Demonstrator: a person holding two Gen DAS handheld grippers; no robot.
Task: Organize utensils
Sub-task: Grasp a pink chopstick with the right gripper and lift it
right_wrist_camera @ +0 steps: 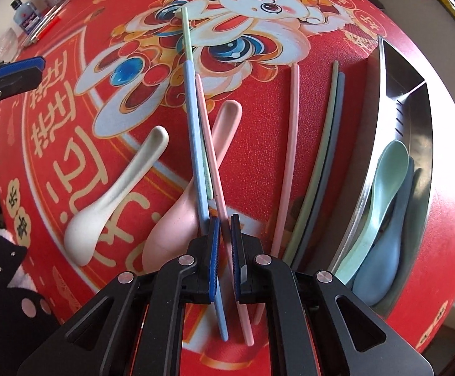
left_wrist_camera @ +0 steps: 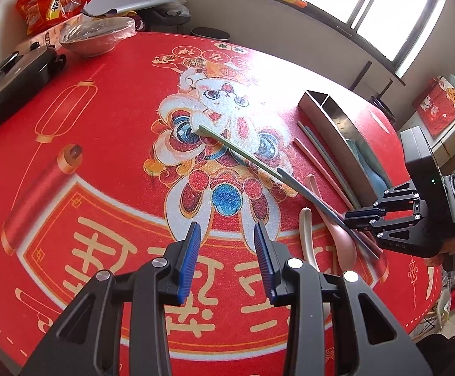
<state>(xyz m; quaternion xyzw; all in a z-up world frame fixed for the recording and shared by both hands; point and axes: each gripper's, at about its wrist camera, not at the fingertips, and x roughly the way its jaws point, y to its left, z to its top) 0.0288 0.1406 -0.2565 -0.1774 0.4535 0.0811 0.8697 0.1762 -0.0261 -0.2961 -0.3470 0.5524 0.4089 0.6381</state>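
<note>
Now right hand-held gripper (right_wrist_camera: 224, 228) clamps chopstick bundle (right_wrist_camera: 201, 144) above table (right_wrist_camera: 258, 144); left hand-held gripper (left_wrist_camera: 227, 235) open, empty.

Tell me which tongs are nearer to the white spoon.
Left, probably. The left tongs hang open just beside the white spoon, to its left. The right tongs, shut on chopsticks, sit farther off, beyond the pink spoon.

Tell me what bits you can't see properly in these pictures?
- Right wrist view: the pink spoon's bowl is partly hidden behind the right gripper and the chopsticks it holds.
- Right wrist view: the lowest spoons in the metal tray are covered by the green spoon.
- Left wrist view: the held chopsticks' near ends are blurred.
- Left wrist view: the tray's inside is mostly hidden by its wall.
</note>
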